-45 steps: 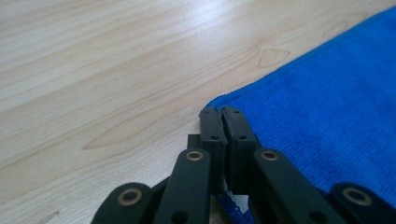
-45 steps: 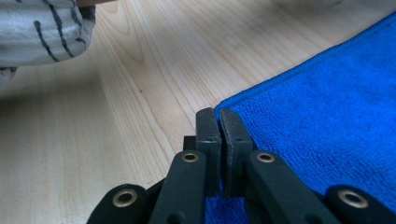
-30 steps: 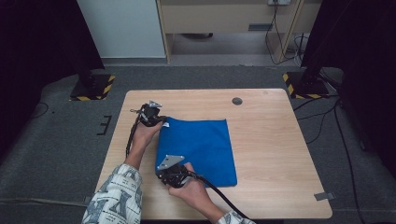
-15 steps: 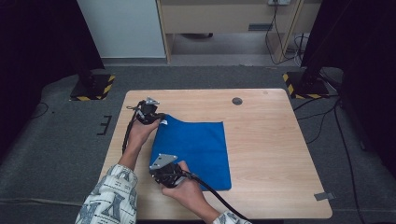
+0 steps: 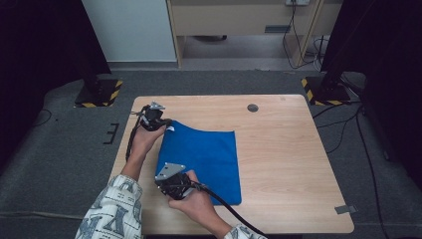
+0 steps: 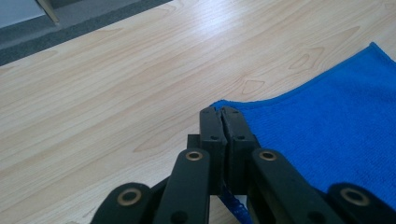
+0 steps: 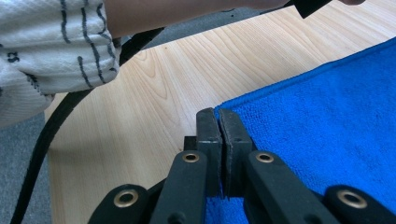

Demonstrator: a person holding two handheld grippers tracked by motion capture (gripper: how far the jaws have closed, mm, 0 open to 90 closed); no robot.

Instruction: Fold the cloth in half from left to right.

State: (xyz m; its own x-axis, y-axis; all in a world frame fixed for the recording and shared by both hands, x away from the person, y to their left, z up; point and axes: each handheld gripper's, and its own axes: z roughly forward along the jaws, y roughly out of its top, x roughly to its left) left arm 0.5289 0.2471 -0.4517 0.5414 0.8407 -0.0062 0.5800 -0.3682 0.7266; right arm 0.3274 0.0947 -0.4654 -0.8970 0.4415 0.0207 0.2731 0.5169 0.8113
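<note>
Seemingly mid-lift, a person at a pale wooden desk (image 5: pixel 293 149) pinches a blue cloth (image 5: pixel 209 159) with two hand-held tools, one at each corner of its left edge. The cloth lies toward the left half of the desk, most of it flat, its far left corner raised off the wood.

The left tool (image 5: pixel 166 123) is clenched on the far corner; in the left gripper view its jaws meet with blue fabric (image 6: pixel 327 135) running between and beneath them. The right tool (image 5: pixel 185 190) is clenched on the near corner, and the right gripper view shows blue pile (image 7: pixel 327 121) caught at the base of its closed jaws.

By its looks the cloth is a light, soft, napped towel: it should drape and fold wherever it is unsupported and offer no stiffness of its own. The nap probably gives the pads fair purchase, so slipping seems unlikely, and nothing about it looks fragile. Corners or hemmed edges are the sensible places to take hold, two at once, so the sheet hangs evenly rather than bunching.

How much fabric sits inside each bite is hard to judge, since the jaws themselves cover it. A small white patch by the far corner, perhaps a label, is too small to read. The right hand (image 5: pixel 196 206) hides the near left corner from above, and a small dark disc (image 5: pixel 253 107) near the desk's far edge cannot be identified.
</note>
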